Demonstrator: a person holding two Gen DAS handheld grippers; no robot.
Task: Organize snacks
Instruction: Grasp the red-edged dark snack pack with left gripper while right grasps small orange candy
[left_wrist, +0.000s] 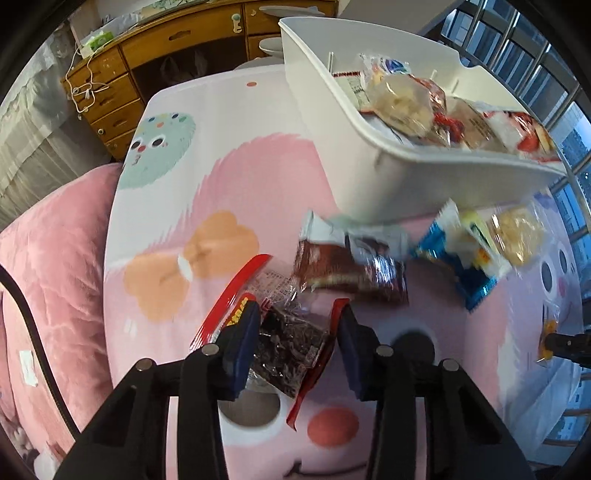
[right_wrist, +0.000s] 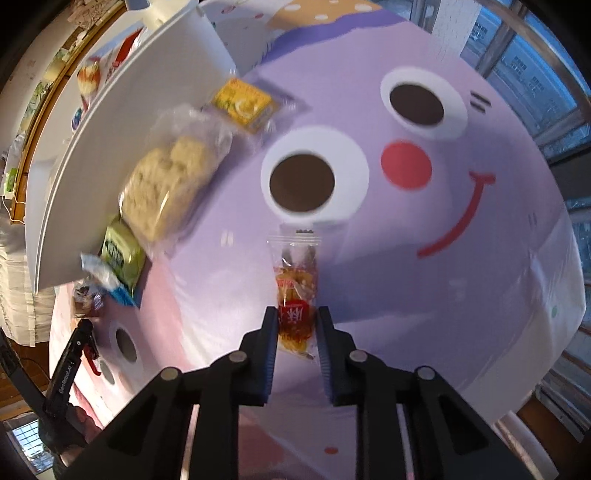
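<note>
My left gripper (left_wrist: 297, 314) points down at the table and is shut on a clear packet of dark snack with red edges (left_wrist: 291, 343); both blue pads touch its sides. My right gripper (right_wrist: 297, 314) is shut on the lower end of a narrow clear packet of orange snack with a red label (right_wrist: 295, 273), which lies on the cloth. A white bin (left_wrist: 332, 122) holding several wrapped snacks stands behind. In front of it lie a brown cake packet (left_wrist: 347, 266), a blue packet (left_wrist: 454, 266) and a pale biscuit packet (left_wrist: 517, 236).
A cartoon-face cloth (right_wrist: 443, 258) covers the table. Against the white bin (right_wrist: 129, 122) lie a pale cracker packet (right_wrist: 166, 184), a yellow packet (right_wrist: 243, 101) and a green packet (right_wrist: 122, 254). A pink blanket (left_wrist: 55, 277) and a wooden dresser (left_wrist: 110, 92) are on the left.
</note>
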